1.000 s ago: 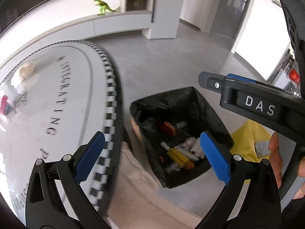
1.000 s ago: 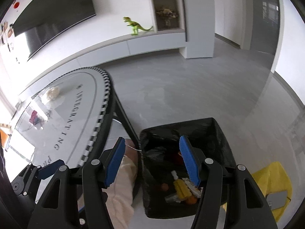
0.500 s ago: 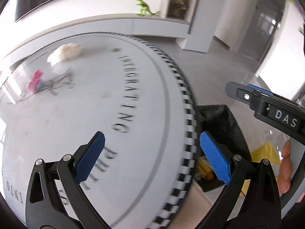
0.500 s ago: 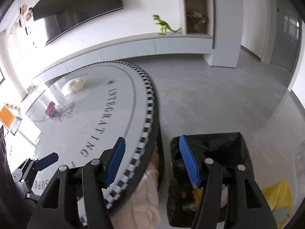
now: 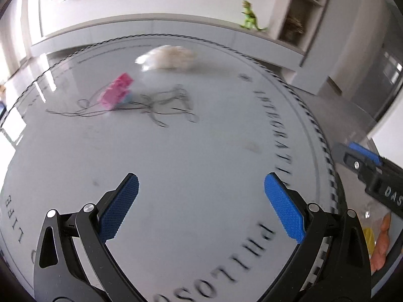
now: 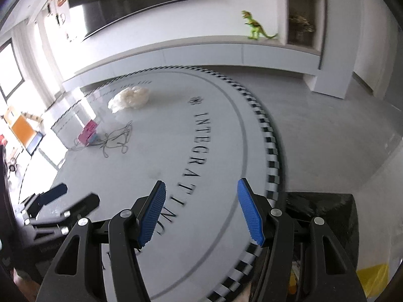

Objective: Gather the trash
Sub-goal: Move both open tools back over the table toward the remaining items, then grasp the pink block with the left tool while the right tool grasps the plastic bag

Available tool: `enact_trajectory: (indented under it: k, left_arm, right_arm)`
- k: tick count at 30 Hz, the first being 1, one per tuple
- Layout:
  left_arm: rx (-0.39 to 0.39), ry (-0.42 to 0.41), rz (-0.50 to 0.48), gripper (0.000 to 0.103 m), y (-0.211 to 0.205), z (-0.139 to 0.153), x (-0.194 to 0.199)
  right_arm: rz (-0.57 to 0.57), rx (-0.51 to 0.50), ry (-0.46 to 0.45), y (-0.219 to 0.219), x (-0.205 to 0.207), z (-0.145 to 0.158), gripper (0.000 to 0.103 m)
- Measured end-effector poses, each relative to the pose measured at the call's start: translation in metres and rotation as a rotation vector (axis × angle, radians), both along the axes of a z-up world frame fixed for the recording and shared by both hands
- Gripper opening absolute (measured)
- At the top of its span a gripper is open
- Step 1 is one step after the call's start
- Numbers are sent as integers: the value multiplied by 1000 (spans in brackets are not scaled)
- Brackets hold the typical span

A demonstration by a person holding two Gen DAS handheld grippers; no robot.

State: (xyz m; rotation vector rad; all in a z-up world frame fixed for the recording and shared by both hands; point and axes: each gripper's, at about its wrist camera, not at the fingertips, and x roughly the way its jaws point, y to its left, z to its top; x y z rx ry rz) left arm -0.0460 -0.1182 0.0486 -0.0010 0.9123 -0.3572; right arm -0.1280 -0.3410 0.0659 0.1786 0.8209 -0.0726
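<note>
Left gripper (image 5: pixel 201 201): fingers spread wide, nothing between, held low over the round table (image 5: pixel 201 151), aimed across it. Right gripper (image 6: pixel 200 211): parted too, empty, angled down over the table's near edge. Far across the table: crumpled white wad (image 6: pixel 129 98), pink block (image 6: pixel 89 129), tangled dark wire (image 6: pixel 115 138) beside it. Black-lined bin (image 6: pixel 327 214) just off the table's edge.

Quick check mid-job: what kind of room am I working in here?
Probably a home living room: a wall-mounted dark TV screen over a long low white cabinet, a toy dinosaur on it, and a round printed table.
</note>
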Motion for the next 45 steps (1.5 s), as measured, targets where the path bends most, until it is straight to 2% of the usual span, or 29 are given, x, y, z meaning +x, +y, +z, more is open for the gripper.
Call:
enact_trajectory:
  k: [7,16,19,22,28,29,31,34,39,45]
  left_arm:
    - [8,9,63,97,27,-6,33]
    - [37,-43,92,97,46,-4,83]
    - [42,-36,109,97,54,-7,104]
    - [55,-35,113,97,59,-9,121]
    - [58,-33,95,96,60,-16,147]
    - [60,-35,94,95,60,-17,150]
    - [56,-30,86,76,61,-19,158]
    - [55,0,72,60,62,-24,167]
    - [101,0,57,49,62,-34,169]
    - [88,-13,32,48,67,-33,166]
  right_arm:
    - [58,-20,17,23,36,-6,60]
    - [110,-29,6,43,78,-2,60]
    - [134,-47,21,51,97,-3,60]
    - [160,-58,30,57,116,-4,60]
    - [169,-19,60,63,156,-10,60]
    - [169,-11,63,64,160,-11,60]
    - [165,-2,67,65,170,-13,60]
    - [165,-4,62,67,185,-13,60]
    - [167,11,62,71,213,-14,60]
    - [171,30,68,79,248,-16,60]
